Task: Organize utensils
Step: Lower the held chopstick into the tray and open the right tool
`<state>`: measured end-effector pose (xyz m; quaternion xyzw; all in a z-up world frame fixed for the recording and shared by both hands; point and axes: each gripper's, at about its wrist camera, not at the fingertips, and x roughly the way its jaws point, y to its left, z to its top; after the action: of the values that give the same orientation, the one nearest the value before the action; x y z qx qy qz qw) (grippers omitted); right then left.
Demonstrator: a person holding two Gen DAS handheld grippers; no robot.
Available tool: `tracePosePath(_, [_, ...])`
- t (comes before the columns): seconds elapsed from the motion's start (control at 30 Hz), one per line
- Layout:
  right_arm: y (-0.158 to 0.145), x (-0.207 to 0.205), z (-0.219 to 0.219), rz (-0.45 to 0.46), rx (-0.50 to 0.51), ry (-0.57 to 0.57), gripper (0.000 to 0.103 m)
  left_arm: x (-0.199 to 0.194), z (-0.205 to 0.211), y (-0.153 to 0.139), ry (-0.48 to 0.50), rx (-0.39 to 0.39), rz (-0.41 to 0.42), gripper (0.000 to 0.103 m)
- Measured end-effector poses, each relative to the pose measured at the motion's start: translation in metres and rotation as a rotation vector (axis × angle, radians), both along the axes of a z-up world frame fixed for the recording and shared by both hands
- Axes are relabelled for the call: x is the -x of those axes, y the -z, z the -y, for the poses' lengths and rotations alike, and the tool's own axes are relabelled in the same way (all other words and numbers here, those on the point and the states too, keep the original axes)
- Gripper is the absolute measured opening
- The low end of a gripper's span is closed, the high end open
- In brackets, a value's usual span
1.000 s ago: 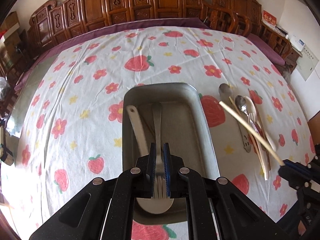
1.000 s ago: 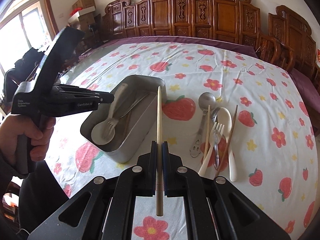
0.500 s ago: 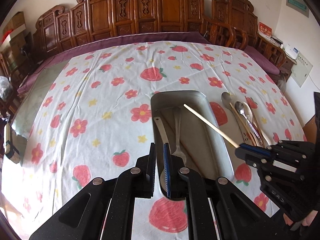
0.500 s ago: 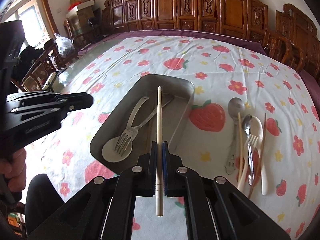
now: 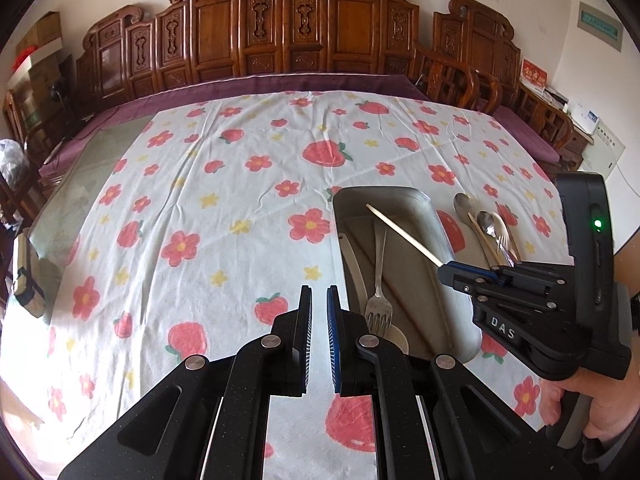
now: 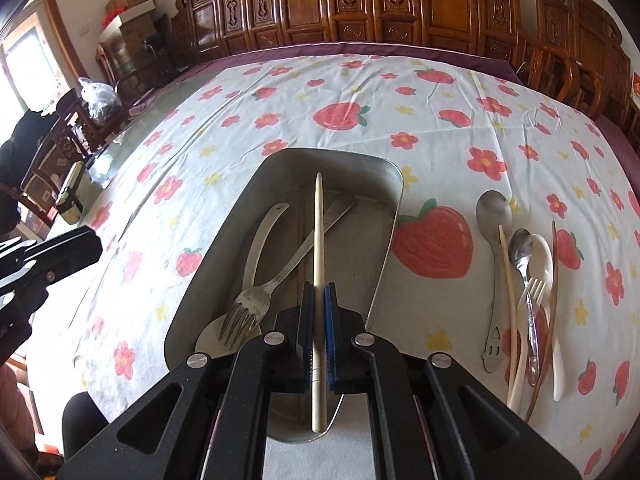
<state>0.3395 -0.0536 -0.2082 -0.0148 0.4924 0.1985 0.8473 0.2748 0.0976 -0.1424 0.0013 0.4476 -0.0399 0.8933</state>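
Jaws pinching pale chopstick (image 6: 318, 240) above metal tray (image 6: 390, 216); left's pressed together, empty. Could roll out if released tilted.

one metal tray (image 6: 394, 200). two forks inside it (image 6: 248, 304) and at three o'clock (image 6: 530, 292). four spoons: one in the tray (image 6: 260, 236), three outside (image 6: 493, 216). one held chopstick (image 6: 318, 248), two lying outside (image 6: 509, 280).

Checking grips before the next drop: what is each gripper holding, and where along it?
The right gripper pinches a pale chopstick near its thick end, above the metal tray. The left gripper holds nothing.
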Motion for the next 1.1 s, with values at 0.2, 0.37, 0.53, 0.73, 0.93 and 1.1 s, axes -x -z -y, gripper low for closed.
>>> tracePosePath(0.2, [-0.001, -0.004, -0.001, -0.032, -0.098, -0.011, 0.008, 0.002, -0.001, 0.000, 0.001, 0.001, 0.001, 0.007])
tracePosePath(0.37, [-0.011, 0.004, -0.001, -0.004, -0.120, -0.060, 0.008, 0.003, 0.000, 0.000, 0.002, 0.001, 0.004, 0.007])
tracePosePath(0.53, [-0.021, 0.017, 0.016, 0.062, -0.073, -0.097, 0.008, 0.007, 0.010, -0.001, 0.015, 0.006, 0.010, 0.007])
tracePosePath(0.73, [-0.030, 0.042, 0.067, 0.145, -0.009, -0.121, 0.008, 0.013, 0.034, -0.004, 0.053, 0.014, 0.029, 0.020])
tracePosePath(0.93, [-0.022, 0.053, 0.132, 0.158, 0.050, -0.062, 0.008, 0.017, 0.067, -0.005, 0.103, 0.034, 0.048, 0.044])
tracePosePath(1.1, [-0.005, 0.055, 0.167, 0.128, 0.075, -0.020, 0.008, 0.020, 0.096, -0.002, 0.132, 0.053, 0.073, 0.068])
